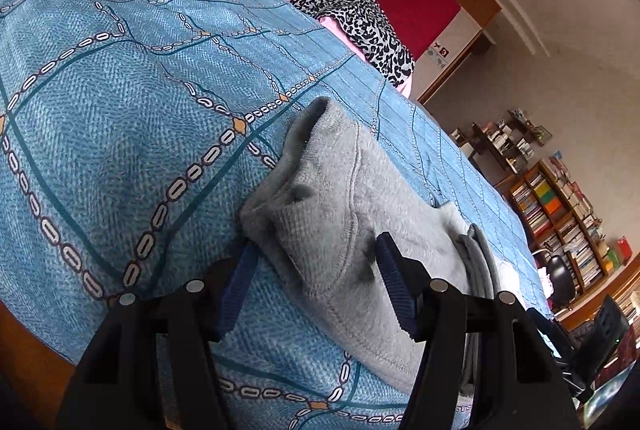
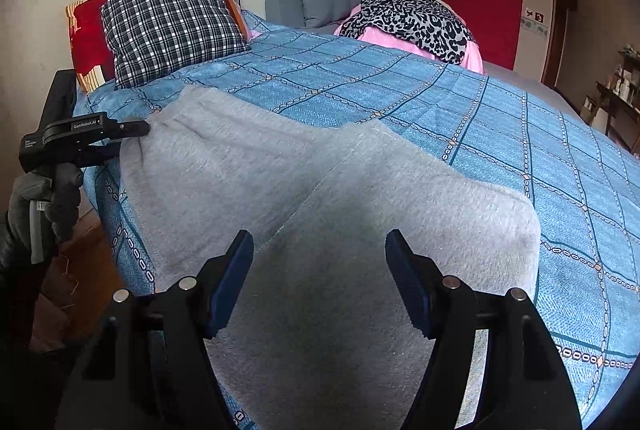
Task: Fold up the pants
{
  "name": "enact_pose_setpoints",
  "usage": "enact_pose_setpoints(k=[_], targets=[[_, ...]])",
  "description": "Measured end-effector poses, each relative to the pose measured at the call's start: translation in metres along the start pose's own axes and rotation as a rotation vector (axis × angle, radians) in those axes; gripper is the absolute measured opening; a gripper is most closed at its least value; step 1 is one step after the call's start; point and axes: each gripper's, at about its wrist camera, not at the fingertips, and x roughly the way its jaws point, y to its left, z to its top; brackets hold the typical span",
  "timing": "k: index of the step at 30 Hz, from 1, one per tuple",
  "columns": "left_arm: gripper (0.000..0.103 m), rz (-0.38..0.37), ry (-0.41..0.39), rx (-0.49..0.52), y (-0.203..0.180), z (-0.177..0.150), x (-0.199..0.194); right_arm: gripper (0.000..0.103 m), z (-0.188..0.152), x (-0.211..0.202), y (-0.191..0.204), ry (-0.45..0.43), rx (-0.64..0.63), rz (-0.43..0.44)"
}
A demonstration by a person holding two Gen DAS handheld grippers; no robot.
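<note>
Grey fleece pants (image 2: 304,197) lie on the blue patterned bedspread (image 2: 500,133), folded over into a broad layered shape. My right gripper (image 2: 319,250) is open, its jaws wide apart just above the near part of the pants, holding nothing. My left gripper (image 1: 314,254) is open, its jaws straddling a bunched corner of the pants (image 1: 340,213) at the bed's edge. It also shows in the right wrist view (image 2: 136,129) at the pants' far left corner, held by a gloved hand.
A plaid pillow (image 2: 172,25) and a red one (image 2: 86,37) sit at the bed's head. A leopard-print and pink heap (image 2: 416,17) lies at the far side. Bookshelves (image 1: 560,213) and a chair stand beyond the bed. Wooden floor (image 2: 84,262) lies left of the bed.
</note>
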Motion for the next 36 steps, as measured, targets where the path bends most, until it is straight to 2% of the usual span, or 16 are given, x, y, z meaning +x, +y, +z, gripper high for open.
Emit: enact_pose_setpoints(k=[2,4,9,11,18,26,30,36], targets=[[0.061,-0.013,0.002,-0.015,0.000,0.003,0.005,0.070,0.000,0.001,0.000,0.002,0.005,0.001],[0.056,-0.018,0.000,-0.030,0.001,0.006,0.010,0.070,-0.001,0.002,0.000,0.003,0.012,0.003],[0.030,-0.022,0.005,-0.029,-0.006,0.010,0.015,0.070,0.000,0.001,-0.001,0.002,0.020,0.007],[0.026,-0.009,-0.005,0.002,-0.014,0.010,0.012,0.070,0.000,0.001,-0.001,0.002,0.021,0.007],[0.023,-0.023,-0.066,0.120,-0.057,0.015,-0.009,0.070,-0.003,-0.003,-0.002,-0.003,0.034,0.020],[0.022,-0.096,-0.133,0.345,-0.140,0.013,-0.032,0.070,-0.008,-0.013,-0.010,-0.028,0.076,0.030],[0.021,-0.154,-0.131,0.445,-0.179,0.003,-0.035,0.070,-0.014,-0.020,-0.021,-0.045,0.122,0.032],[0.021,-0.233,-0.084,0.595,-0.236,-0.025,-0.025,0.070,-0.027,-0.031,-0.044,-0.065,0.213,0.020]])
